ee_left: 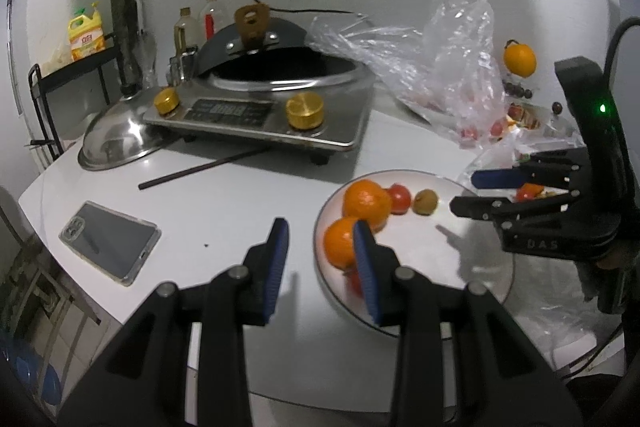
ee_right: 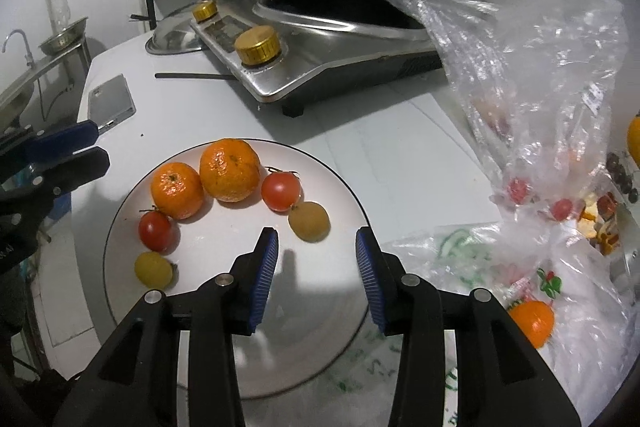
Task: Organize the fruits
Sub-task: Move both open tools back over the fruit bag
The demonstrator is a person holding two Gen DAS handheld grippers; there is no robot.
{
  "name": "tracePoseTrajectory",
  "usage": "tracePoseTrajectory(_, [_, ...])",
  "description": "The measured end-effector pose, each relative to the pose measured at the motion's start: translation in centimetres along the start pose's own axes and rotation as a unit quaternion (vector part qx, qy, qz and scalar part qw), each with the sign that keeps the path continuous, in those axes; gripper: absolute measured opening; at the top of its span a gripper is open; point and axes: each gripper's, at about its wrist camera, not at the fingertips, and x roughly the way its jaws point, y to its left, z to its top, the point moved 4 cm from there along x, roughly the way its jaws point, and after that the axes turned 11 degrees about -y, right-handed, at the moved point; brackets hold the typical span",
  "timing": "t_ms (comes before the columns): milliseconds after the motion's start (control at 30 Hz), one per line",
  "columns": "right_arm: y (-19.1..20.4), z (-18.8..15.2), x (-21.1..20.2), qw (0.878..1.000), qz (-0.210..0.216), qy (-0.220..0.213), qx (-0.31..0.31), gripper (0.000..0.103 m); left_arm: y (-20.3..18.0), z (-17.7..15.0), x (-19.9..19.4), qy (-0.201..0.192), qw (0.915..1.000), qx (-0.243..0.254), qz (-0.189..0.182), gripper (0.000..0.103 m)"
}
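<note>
A white plate (ee_right: 344, 183) holds two oranges (ee_right: 230, 170) (ee_right: 177, 190), two red tomatoes (ee_right: 281, 190) (ee_right: 158, 230) and two yellow-brown small fruits (ee_right: 309, 221) (ee_right: 153, 270). My right gripper (ee_right: 317, 259) is open and empty above the plate's near half. My left gripper (ee_left: 320, 251) is open and empty at the plate's left edge (ee_left: 320, 227); it shows in the right wrist view (ee_right: 76, 151). The right gripper shows in the left wrist view (ee_left: 476, 193). Another orange (ee_right: 532, 321) lies among the bags at the right.
A clear plastic bag (ee_right: 532, 75) with small red fruits lies right of the plate. An induction cooker with a wok (ee_left: 280, 99) stands behind. A phone (ee_left: 110, 241), a chopstick (ee_left: 200, 169) and a steel lid (ee_left: 116, 139) lie to the left. An orange (ee_left: 519, 59) sits far right.
</note>
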Motion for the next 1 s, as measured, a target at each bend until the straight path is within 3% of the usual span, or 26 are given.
tracePoseTrajectory(267, [-1.2,-0.7,-3.5,1.0,-0.006,-0.02,0.012,0.043,-3.0,0.3,-1.7,-0.003,0.9998,0.012,-0.013,0.036])
tracePoseTrajectory(400, [-2.0,-1.2,-5.2,0.999,-0.012,-0.029,0.019,0.043,-4.6,0.5,-2.6,-0.01,0.9997,0.017,-0.017,0.052])
tracePoseTrajectory(1000, [-5.9,-5.8,-10.8,0.997,-0.026,-0.051,0.055,0.043,-12.5,-0.7,-4.3,0.009,0.9973,0.056,-0.047,0.052])
